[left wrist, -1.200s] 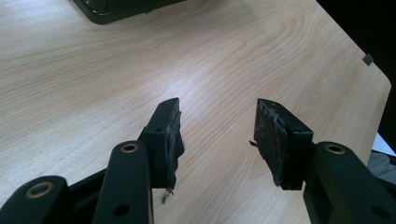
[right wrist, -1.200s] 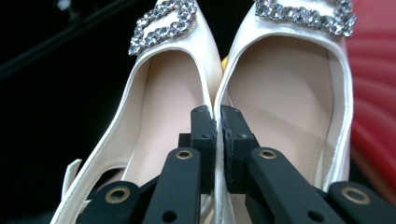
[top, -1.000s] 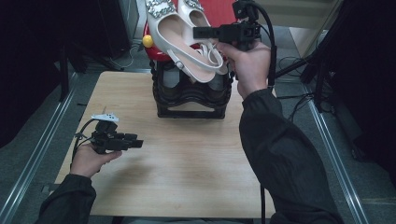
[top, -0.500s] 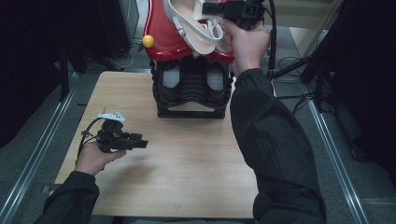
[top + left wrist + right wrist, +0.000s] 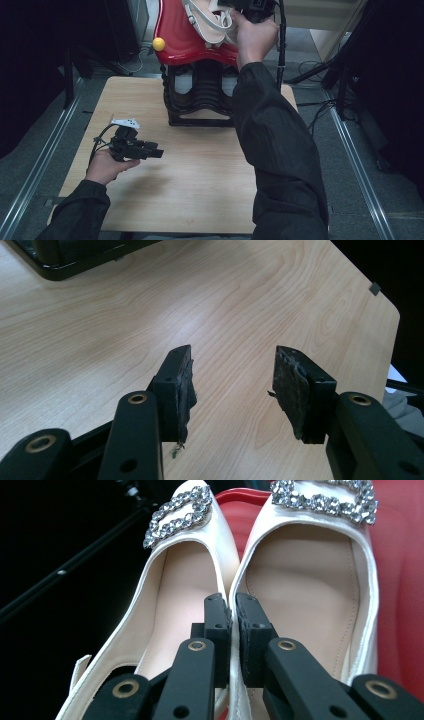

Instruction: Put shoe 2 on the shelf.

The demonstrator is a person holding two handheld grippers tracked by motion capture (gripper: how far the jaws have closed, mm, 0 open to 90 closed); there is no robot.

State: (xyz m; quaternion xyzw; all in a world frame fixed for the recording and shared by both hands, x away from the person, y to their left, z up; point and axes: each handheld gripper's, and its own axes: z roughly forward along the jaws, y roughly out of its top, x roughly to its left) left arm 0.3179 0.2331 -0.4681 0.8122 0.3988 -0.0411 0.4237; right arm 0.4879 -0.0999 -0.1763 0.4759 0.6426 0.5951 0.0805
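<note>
2 white shoes (image 5: 300, 580) with sparkly buckles sit side by side, and the right gripper (image 5: 233, 615) has its jaws pinched together on their 2 touching inner edges, 1 jaw inside each shoe. Seen from the high view, the pair (image 5: 210, 22) is held up over a red seat-like thing (image 5: 185, 40) that stands on a black stand (image 5: 200, 95) at the far edge of the wooden table (image 5: 200, 170), with the right gripper (image 5: 247, 5) at the top of the picture. A yellow ball (image 5: 159, 44) sits at the red thing's left side. Nearer the person, the left gripper (image 5: 156, 152) rests low over the table's left part, jaws parted and gripping nothing; bare wood (image 5: 240, 330) lies between its worn pads (image 5: 287, 385).
</note>
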